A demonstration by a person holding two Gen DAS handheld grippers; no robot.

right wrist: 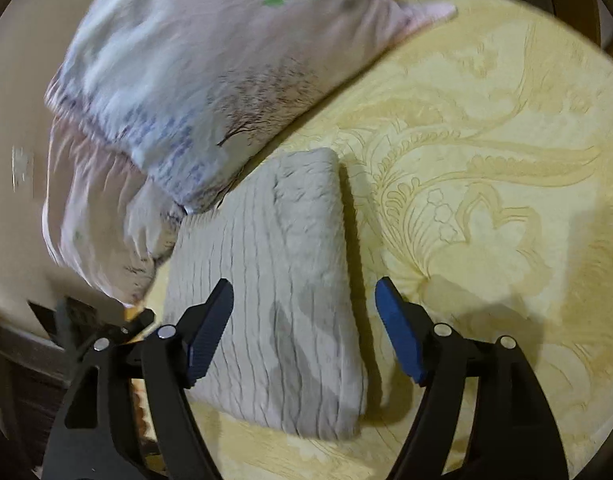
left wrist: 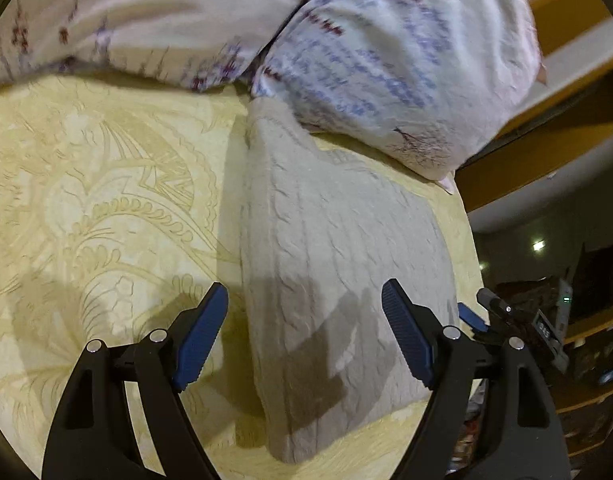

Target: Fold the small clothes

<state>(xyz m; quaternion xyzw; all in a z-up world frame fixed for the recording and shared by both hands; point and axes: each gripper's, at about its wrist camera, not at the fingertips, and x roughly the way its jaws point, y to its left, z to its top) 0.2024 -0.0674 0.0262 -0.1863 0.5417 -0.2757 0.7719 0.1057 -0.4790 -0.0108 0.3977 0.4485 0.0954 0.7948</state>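
Left wrist view, from the left edge: yellow bedspread (left wrist: pixel 106 208) with a raised leaf pattern filling the left half, shadows of the tool falling across its lower left. Above it, along the top left, a pale floral pillow (left wrist: pixel 138 12), blurred. At centre, a folded grey knit garment (left wrist: pixel 330 248), cable-textured, lying flat on the bedspread, running from the upper middle down to the lower middle, its top end tucked just under a second pillow (left wrist: pixel 406 60) printed with blue marks and a bare tree, upper right. Left hand-held gripper (left wrist: pixel 304 336) at the bottom, blue-padded jaws spread wide, nothing gripped; left finger over the bedspread just beside the garment's left edge, right finger over the garment's right part; contact with the cloth not clear. Far right, past the bed edge, the tip of the other tool and a dim room with wooden furniture. Right wrist view, from the left edge: the two pillows (right wrist: pixel 178 92) stacked in the upper left, heavily blurred, the same folded garment (right wrist: pixel 274 280) below them at centre left, a neat rectangle on the bedspread (right wrist: pixel 486 160), which fills the right half. Right hand-held gripper (right wrist: pixel 304 332) at the bottom, jaws wide apart and holding nothing; left finger over the garment, right finger over bare bedspread beside the garment's right edge.
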